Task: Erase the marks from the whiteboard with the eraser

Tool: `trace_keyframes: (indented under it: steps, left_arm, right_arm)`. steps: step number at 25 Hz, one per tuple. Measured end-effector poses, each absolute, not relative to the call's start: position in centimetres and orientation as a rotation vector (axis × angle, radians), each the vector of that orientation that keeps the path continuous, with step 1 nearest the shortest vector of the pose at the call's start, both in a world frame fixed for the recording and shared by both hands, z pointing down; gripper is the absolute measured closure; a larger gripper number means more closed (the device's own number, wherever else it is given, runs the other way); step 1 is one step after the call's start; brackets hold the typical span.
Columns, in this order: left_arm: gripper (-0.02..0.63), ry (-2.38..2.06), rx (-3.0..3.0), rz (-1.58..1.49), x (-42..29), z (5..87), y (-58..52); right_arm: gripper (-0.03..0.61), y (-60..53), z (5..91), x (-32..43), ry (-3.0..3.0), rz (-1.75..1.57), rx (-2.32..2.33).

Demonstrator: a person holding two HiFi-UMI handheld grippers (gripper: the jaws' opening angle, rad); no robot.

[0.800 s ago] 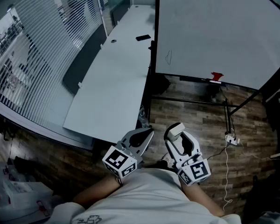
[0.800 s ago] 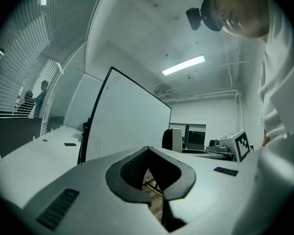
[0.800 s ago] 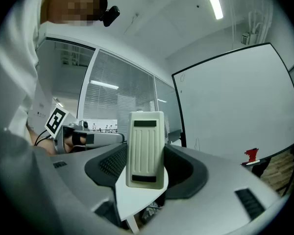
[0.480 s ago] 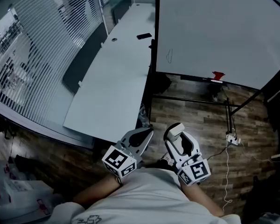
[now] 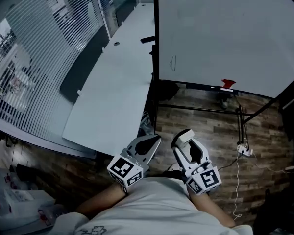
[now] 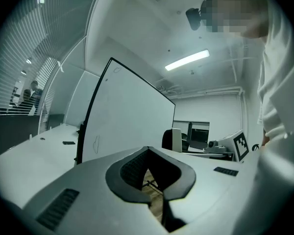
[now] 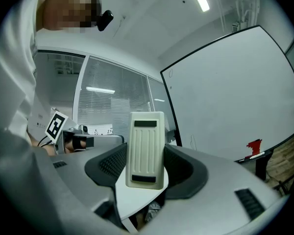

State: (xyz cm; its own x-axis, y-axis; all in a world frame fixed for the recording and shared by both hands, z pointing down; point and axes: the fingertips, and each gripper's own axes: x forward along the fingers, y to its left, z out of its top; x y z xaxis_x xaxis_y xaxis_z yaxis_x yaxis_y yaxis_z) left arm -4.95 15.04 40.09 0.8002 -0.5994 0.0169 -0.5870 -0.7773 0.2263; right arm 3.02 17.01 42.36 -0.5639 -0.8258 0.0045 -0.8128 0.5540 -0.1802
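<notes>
Whiteboard (image 5: 225, 33) drifted left in head view, 1 mark (image 5: 173, 61) at 12 o'clock; right gripper (image 5: 184, 137) clamps eraser (image 7: 146, 148) upright, left gripper (image 5: 153, 141) closed, empty; risk: low-pinched eraser may pivot when pressed on board.

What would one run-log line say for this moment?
right gripper: shut on eraser | left gripper: shut, empty | whiteboard: small mark not yet erased | both grippers: away from whiteboard
</notes>
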Motion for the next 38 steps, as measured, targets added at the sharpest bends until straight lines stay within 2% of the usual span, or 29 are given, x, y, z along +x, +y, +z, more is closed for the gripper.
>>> trace_keyframes:
  steps: [10,19,30,38]
  left_arm:
    - [0.606,-0.947,2.743,-0.135,2.6,39.3,7.4]
    - [0.606,-0.869,2.749,-0.101,9.6,39.3,4.7]
    - [0.607,-0.792,2.763,-0.114,12.4,39.6,1.5]
    - [0.607,-0.767,2.762,-0.127,11.8,39.4,-2.3]
  right_arm:
    - [0.331,9.3,42.2,10.6,2.727,-0.253,-1.388]
    - [0.331,7.3,42.5,17.4,2.685,-0.305,-1.45]
    - [0.333,4.8,43.1,20.5,2.648,-0.324,-1.546]
    - [0.331,0.9,43.3,20.2,2.633,-0.34,-1.579]
